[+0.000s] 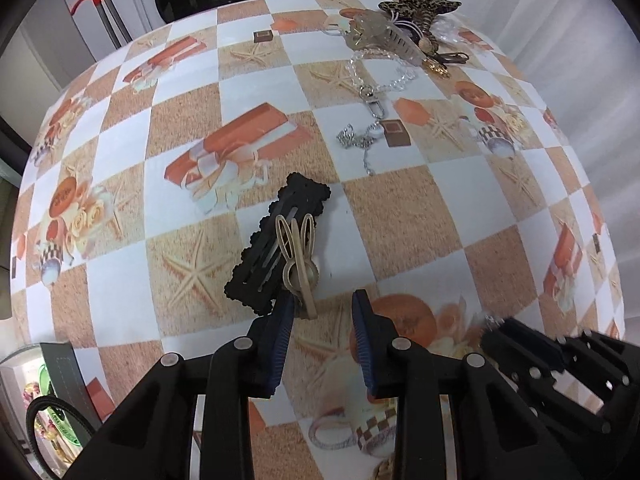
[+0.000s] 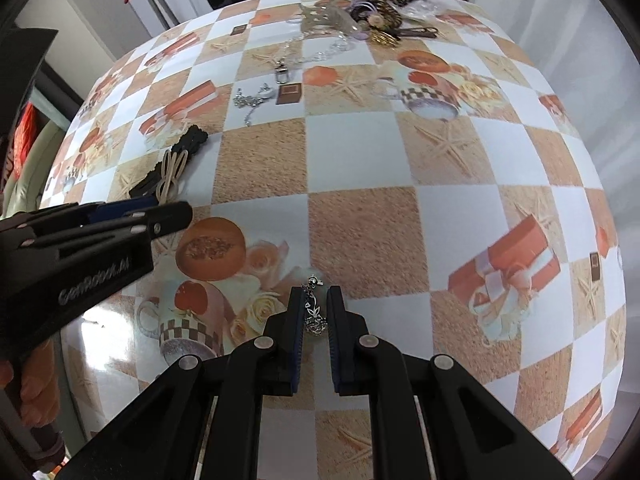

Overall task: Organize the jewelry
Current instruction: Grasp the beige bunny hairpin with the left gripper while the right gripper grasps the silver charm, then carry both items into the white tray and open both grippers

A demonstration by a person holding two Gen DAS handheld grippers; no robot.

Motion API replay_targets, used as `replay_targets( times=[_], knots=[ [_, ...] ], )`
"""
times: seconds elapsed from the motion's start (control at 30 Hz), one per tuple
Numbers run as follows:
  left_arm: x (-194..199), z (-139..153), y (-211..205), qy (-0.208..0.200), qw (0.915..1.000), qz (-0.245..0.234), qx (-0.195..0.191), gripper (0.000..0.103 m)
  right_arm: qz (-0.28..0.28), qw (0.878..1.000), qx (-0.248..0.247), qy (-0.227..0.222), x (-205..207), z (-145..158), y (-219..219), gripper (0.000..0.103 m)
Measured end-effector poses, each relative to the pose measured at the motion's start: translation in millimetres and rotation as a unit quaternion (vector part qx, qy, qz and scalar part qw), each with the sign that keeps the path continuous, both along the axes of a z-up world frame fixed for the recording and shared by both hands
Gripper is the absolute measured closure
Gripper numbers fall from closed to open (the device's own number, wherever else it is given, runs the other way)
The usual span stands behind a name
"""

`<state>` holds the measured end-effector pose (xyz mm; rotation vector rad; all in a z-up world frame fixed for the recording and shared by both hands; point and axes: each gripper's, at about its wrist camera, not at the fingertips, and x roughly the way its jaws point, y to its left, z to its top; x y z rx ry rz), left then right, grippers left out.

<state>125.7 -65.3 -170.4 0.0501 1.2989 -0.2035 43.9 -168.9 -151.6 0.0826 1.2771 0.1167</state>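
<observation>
On the bench (image 1: pixel 400 208), covered in a checked cloth, jewelry is being sorted, and most is judged still to be done. A heap of hair accessories and trinkets (image 1: pixel 404 28) is lying at the far edge, with a clear bead chain (image 1: pixel 384 76) and a silver chain (image 1: pixel 360 140) spread just below it. A black hair clip (image 1: pixel 280 240) and a beige rabbit clip (image 1: pixel 298 256) are lying together nearer. The left gripper (image 1: pixel 324 304) is being held with its fingers apart, one touching the rabbit clip, nothing clamped. The right gripper (image 2: pixel 316 304) is being held shut on a small silver pendant (image 2: pixel 313 310).
</observation>
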Motion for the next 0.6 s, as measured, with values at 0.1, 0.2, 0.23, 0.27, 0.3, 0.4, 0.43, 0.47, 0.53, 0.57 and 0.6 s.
replay_targets(
  times=[0.1, 0.2, 0.23, 0.27, 0.3, 0.4, 0.43, 0.47, 0.53, 0.57, 0.6],
  knots=[
    [4, -1, -2, -0.007, 0.9999, 0.000, 0.013, 0.091, -0.008, 1.000, 0.003, 0.003, -3, 0, -6, 0.091],
    [3, 1, 0, -0.015, 0.9999, -0.002, 0.002, 0.091, -0.017, 1.000, 0.008, 0.004, -6, 0, -11, 0.091],
    [2, 3, 1, -0.018, 0.9998, -0.003, -0.004, 0.091, -0.020, 1.000, 0.010, 0.005, -7, 1, -13, 0.091],
    [1, 6, 3, -0.021, 0.9997, -0.003, -0.013, 0.091, -0.024, 1.000, 0.014, 0.005, -8, 2, -16, 0.091],
    [-1, 9, 5, -0.023, 0.9996, -0.002, -0.018, 0.091, -0.027, 0.999, 0.017, 0.006, -8, 2, -18, 0.091],
    [-5, 20, 11, -0.028, 0.9992, 0.001, -0.029, 0.091, -0.035, 0.999, 0.029, 0.007, -11, 6, -23, 0.091],
    [-7, 23, 14, -0.029, 0.9991, 0.003, -0.032, 0.091, -0.037, 0.999, 0.033, 0.008, -12, 8, -24, 0.091],
    [-9, 26, 15, -0.030, 0.9990, 0.004, -0.034, 0.091, -0.039, 0.998, 0.038, 0.009, -12, 11, -25, 0.091],
    [-14, 33, 18, -0.032, 0.9988, 0.006, -0.037, 0.091, -0.039, 0.998, 0.044, 0.009, -14, 15, -25, 0.091],
    [-17, 37, 19, -0.033, 0.9987, 0.007, -0.037, 0.091, -0.038, 0.998, 0.047, 0.010, -15, 19, -25, 0.091],
    [-21, 41, 21, -0.034, 0.9987, 0.008, -0.038, 0.091, -0.038, 0.998, 0.049, 0.011, -15, 21, -24, 0.091]
  ],
)
